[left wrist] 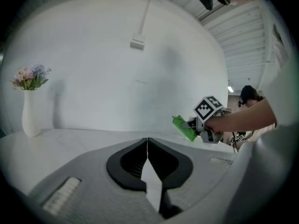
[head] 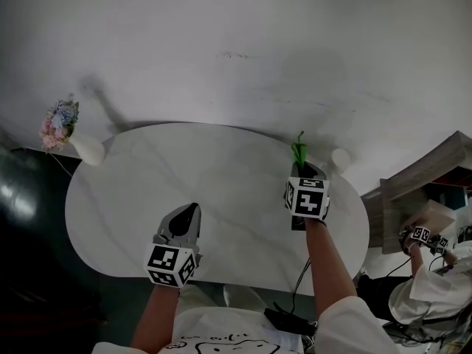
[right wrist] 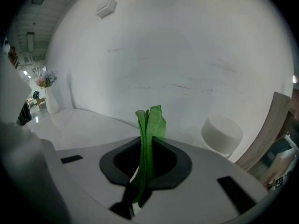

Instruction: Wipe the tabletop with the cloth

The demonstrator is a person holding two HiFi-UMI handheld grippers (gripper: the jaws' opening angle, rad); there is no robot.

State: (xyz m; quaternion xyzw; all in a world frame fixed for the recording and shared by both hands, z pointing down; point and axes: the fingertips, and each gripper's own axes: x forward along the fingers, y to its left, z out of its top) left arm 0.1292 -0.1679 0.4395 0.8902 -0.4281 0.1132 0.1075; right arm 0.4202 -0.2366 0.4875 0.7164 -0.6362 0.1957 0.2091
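The right gripper [head: 301, 169] clamps a folded green cloth [right wrist: 149, 125] upright at the smooth, oval white tabletop's [head: 221, 175] far edge. The left gripper [left wrist: 147, 141] is clenched, its 2 jaws meeting on nothing.

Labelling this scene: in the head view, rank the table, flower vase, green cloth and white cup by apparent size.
1. table, clearly largest
2. flower vase
3. green cloth and white cup look about alike, so not ranked

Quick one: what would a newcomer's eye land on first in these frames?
The bright green cloth, the only vivid colour, pinched in the shut right gripper over the far right of the white table. Next, the white vase of pastel flowers at the table's far left edge. The left gripper is shut, empty, near the front edge.
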